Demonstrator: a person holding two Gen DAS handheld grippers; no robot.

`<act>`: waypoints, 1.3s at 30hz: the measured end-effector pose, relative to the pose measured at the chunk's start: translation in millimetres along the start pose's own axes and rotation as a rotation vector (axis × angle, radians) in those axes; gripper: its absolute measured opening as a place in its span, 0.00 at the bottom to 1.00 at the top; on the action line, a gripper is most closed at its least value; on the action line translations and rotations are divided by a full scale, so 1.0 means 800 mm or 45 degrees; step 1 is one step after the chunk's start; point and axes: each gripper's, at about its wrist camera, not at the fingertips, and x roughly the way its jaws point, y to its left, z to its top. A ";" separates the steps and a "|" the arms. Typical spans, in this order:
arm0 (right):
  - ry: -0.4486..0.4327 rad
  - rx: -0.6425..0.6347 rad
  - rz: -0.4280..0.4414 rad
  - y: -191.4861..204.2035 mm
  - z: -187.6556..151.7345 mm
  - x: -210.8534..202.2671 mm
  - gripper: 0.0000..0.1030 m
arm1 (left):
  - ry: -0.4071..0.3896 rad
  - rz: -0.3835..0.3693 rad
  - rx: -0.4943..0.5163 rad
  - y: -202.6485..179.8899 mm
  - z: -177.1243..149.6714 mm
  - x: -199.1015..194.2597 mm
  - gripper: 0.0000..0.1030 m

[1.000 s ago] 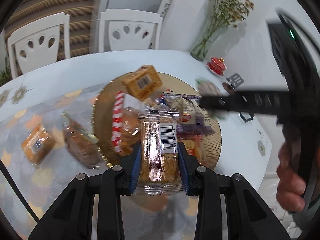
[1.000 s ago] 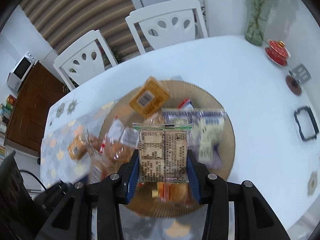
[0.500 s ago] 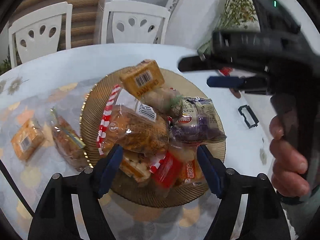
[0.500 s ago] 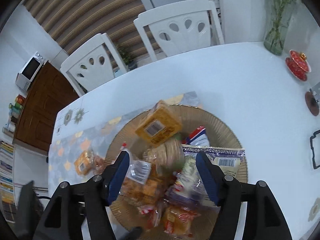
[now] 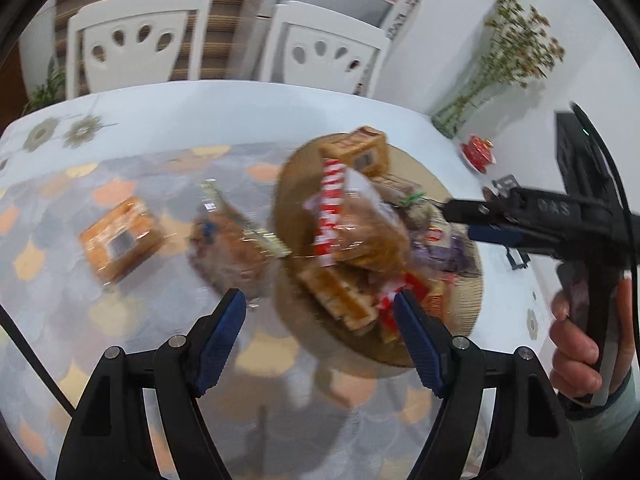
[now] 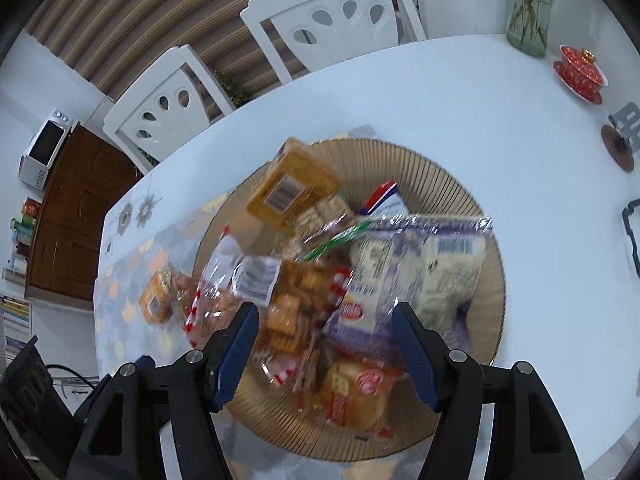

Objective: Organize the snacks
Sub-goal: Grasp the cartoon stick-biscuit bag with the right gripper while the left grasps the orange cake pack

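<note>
A round woven plate (image 5: 288,200) (image 6: 452,184) holds a heap of wrapped snacks: an orange box (image 5: 360,152) (image 6: 292,188), a red-and-white striped bag (image 5: 352,216) and a purple packet (image 6: 400,276). On the patterned cloth to the plate's left lie an orange wrapped cake (image 5: 120,236) (image 6: 156,300) and a clear-wrapped brown cake (image 5: 236,248). My left gripper (image 5: 320,312) hangs open over the plate's near left rim, with nothing between its fingers. My right gripper (image 6: 324,320) (image 5: 460,222) is open just above the heap, also empty.
Two white chairs (image 6: 340,12) stand behind the white table (image 6: 460,92). At the back right are a glass vase of flowers (image 5: 476,100), a red lidded cup (image 6: 580,72), a dark coaster (image 6: 618,148) and a black square frame (image 6: 632,236). A hand (image 5: 576,352) holds the right gripper.
Both grippers have opened and let go of the clear-wrapped packets they held, which now lie in the heap. The left one swung left toward the loose cakes; the right one sank closer to the plate.
</note>
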 end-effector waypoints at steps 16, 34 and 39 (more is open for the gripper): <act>0.018 -0.082 0.044 0.045 -0.027 0.000 0.65 | -0.027 0.103 -0.099 0.052 -0.016 -0.032 0.73; -0.009 -0.622 0.029 0.204 -0.020 0.033 0.65 | 0.016 0.254 0.055 0.132 0.013 -0.027 0.73; 0.068 -0.717 0.036 0.229 -0.006 0.076 0.62 | 0.075 0.219 0.071 0.167 0.037 -0.002 0.73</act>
